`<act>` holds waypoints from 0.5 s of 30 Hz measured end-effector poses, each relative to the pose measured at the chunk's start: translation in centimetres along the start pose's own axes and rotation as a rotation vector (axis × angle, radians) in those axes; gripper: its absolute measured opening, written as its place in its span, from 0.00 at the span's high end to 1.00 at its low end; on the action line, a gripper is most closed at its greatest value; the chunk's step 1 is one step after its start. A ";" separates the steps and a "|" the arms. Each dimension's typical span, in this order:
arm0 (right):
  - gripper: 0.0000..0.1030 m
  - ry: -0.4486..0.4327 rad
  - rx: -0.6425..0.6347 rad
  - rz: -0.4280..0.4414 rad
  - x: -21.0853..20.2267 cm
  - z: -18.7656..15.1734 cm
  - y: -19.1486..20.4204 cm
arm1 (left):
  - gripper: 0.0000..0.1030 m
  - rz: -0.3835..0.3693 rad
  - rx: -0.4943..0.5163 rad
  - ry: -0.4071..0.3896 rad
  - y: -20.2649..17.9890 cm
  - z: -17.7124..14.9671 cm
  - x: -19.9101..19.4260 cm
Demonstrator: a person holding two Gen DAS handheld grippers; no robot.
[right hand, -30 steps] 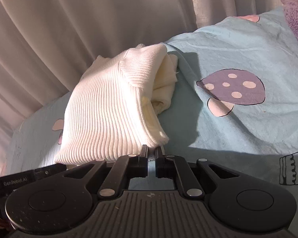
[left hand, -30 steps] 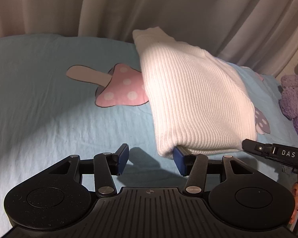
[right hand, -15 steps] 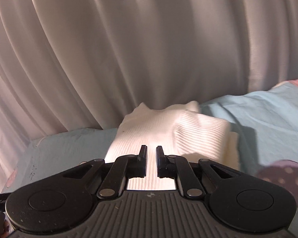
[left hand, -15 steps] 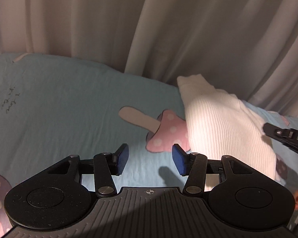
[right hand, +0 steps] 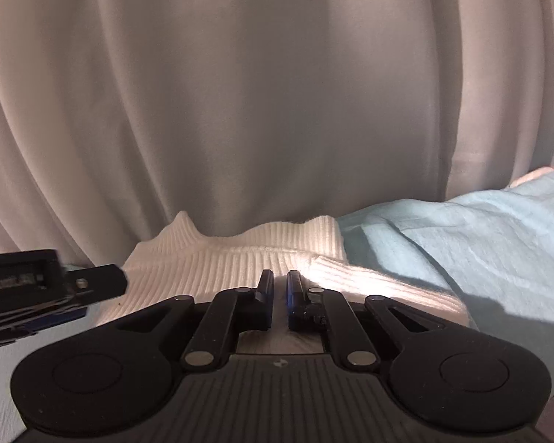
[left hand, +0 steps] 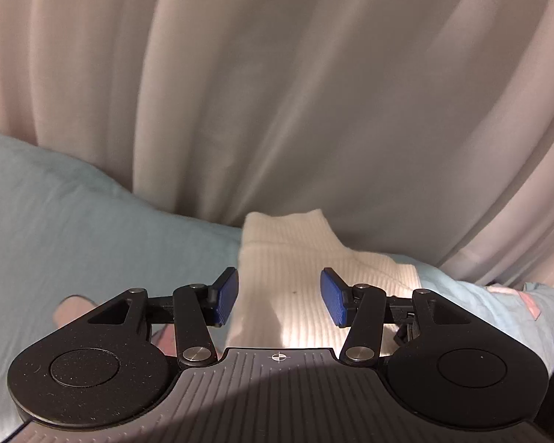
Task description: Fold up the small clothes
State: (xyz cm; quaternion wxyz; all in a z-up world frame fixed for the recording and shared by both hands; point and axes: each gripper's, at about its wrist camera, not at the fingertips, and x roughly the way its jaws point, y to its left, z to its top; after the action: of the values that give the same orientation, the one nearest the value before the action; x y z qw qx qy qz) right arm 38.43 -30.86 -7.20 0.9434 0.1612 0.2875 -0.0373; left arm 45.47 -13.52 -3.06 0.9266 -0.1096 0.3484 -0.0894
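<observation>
both claws lifted, sweater (left hand: 299,288) just ahead

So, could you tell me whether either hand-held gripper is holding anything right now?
Nothing: the left hand-held gripper is open; the right nearly shut, empty, above the sweater.

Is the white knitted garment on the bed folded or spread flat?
Folded. The white knitted garment lies as a compact bundle on the blue sheet, with a doubled layer along its right edge.
</observation>
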 end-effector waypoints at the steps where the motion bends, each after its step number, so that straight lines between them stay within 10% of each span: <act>1: 0.99 -0.005 0.035 -0.002 -0.1 -0.1 -0.6 | 0.47 -0.004 0.019 -0.005 -0.5 -0.1 0.7; 15: 1.00 -0.034 0.169 0.011 -0.2 -0.4 -3.2 | 0.45 0.059 0.125 -0.062 -1.0 -1.2 4.1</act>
State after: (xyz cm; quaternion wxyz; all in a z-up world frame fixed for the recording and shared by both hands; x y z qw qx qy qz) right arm 37.54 -33.72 -8.36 0.9314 0.2411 0.2662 -0.0588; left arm 47.60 -15.65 -6.28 0.9442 -0.0441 0.3163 -0.0801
